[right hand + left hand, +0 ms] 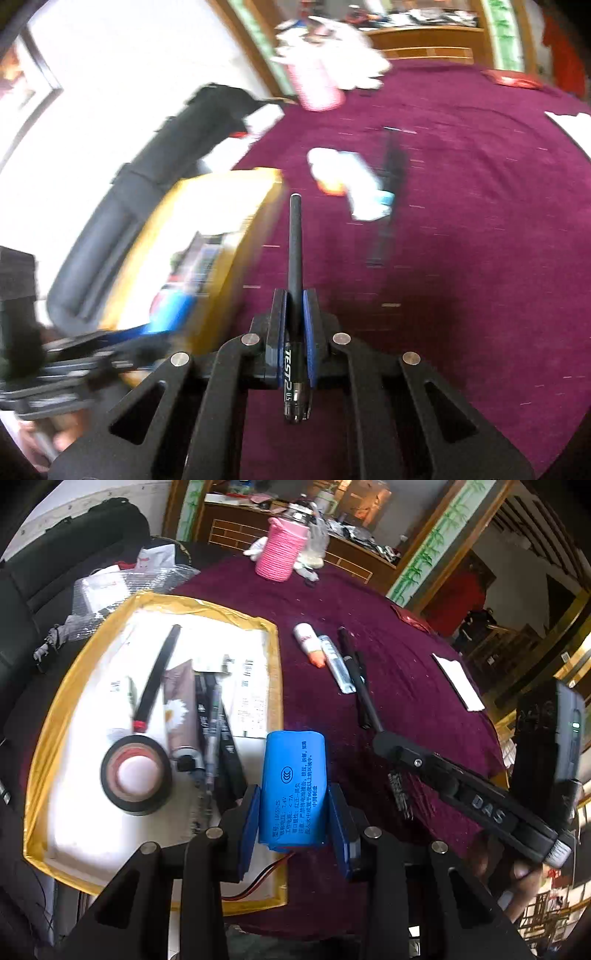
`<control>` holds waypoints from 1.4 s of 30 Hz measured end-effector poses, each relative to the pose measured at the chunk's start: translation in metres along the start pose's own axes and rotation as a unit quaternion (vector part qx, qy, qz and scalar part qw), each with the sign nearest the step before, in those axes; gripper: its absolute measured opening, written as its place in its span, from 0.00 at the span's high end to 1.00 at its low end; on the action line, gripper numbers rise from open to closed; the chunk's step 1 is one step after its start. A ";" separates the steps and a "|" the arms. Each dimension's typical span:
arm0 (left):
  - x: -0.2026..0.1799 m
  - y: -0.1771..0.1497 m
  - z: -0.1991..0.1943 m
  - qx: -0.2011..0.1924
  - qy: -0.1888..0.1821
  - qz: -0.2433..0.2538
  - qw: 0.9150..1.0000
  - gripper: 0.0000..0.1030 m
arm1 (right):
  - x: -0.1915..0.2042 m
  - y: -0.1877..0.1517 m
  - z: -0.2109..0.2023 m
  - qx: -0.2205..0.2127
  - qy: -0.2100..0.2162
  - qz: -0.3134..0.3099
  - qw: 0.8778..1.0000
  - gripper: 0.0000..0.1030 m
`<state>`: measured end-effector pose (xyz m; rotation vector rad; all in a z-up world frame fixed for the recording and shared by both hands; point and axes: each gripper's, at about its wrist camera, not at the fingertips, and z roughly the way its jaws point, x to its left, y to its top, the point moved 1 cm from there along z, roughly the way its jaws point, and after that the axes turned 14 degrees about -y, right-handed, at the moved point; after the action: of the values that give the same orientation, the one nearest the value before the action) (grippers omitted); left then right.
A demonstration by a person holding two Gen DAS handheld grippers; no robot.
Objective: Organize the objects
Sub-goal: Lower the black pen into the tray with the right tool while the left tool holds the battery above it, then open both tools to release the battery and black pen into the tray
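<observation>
My left gripper (293, 794) is shut on a blue battery pack (293, 786) with red and black wires, held over the right edge of the yellow-rimmed box (275, 635). The box holds a roll of black tape (136, 773), a tube, and several pens. My right gripper (294, 299) is shut on a black pen (294, 243) above the purple tablecloth; it also shows in the left wrist view (384, 744). A white-and-orange tube (309, 644), a white tube (337, 664) and a black pen (354, 672) lie on the cloth.
A pink woven cup (281, 550) stands at the far side of the round purple table (406, 672). A white card (458, 681) lies at the right. A black bag (74, 546) and plastic wrap sit left of the box. The right wrist view is motion-blurred.
</observation>
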<state>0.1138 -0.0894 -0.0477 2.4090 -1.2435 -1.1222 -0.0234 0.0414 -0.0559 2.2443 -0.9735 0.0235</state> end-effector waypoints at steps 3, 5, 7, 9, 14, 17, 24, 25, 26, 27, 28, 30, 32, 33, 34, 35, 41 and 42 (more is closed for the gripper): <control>0.012 0.001 -0.005 -0.006 0.009 -0.012 1.000 0.66 | 0.028 0.001 0.002 0.002 0.031 -0.012 0.999 0.91; 0.020 0.001 -0.009 -0.011 0.014 -0.022 1.000 0.66 | 0.042 0.003 0.007 0.009 0.045 -0.021 0.999 0.91; 0.028 0.001 -0.013 -0.018 0.017 -0.031 0.999 0.66 | 0.054 0.001 0.011 0.010 0.049 -0.026 0.998 0.91; 0.034 0.001 -0.015 -0.020 0.020 -0.037 0.999 0.66 | 0.062 0.000 0.016 0.015 0.053 -0.029 0.998 0.91; 0.048 0.004 -0.014 -0.020 0.035 -0.041 0.998 0.66 | 0.066 0.000 0.023 0.030 0.067 -0.021 0.997 0.91; 0.057 0.007 -0.009 -0.016 0.039 -0.046 0.998 0.66 | 0.070 0.005 0.030 0.032 0.070 -0.016 0.997 0.91; 0.074 0.029 -0.005 -0.022 0.047 -0.049 0.997 0.66 | 0.076 0.020 0.061 0.047 0.066 -0.015 0.997 0.91; 0.076 0.034 -0.004 -0.022 0.047 -0.048 0.997 0.66 | 0.077 0.023 0.068 0.053 0.065 -0.013 0.996 0.91; 0.079 0.040 -0.002 -0.022 0.049 -0.049 0.997 0.66 | 0.077 0.024 0.073 0.059 0.063 -0.011 0.996 0.91; 0.081 0.045 -0.002 -0.024 0.050 -0.048 0.997 0.66 | 0.078 0.025 0.079 0.065 0.061 -0.010 0.996 0.91; 0.084 0.050 -0.001 -0.025 0.052 -0.048 0.997 0.66 | 0.080 0.025 0.081 0.067 0.062 -0.011 0.996 0.91; 0.094 0.059 0.004 -0.023 0.053 -0.057 0.997 0.66 | 0.086 0.022 0.079 0.060 0.049 -0.024 0.997 0.91; 0.102 0.067 0.008 -0.019 0.049 -0.065 0.997 0.66 | 0.091 0.018 0.077 0.055 0.031 -0.032 0.998 0.91; 0.104 0.069 0.010 -0.018 0.051 -0.065 0.996 0.66 | 0.093 0.017 0.078 0.060 0.023 -0.030 0.998 0.91; 0.105 0.071 0.012 -0.016 0.054 -0.063 0.996 0.66 | 0.095 0.016 0.079 0.064 0.024 -0.030 0.997 0.91; 0.106 0.072 0.015 -0.012 0.055 -0.063 0.996 0.66 | 0.097 0.016 0.080 0.067 0.022 -0.030 0.997 0.91; 0.101 0.074 0.027 0.010 0.058 -0.050 0.997 0.66 | 0.106 0.017 0.084 0.061 -0.024 -0.035 0.997 0.91; 0.100 0.075 0.029 0.015 0.058 -0.044 0.997 0.65 | 0.106 0.017 0.086 0.062 -0.027 -0.035 0.997 0.91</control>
<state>0.0834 -0.2083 -0.0840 2.5334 -1.1367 -0.9758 0.0216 -0.0861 -0.0836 2.4028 -0.9449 -0.0075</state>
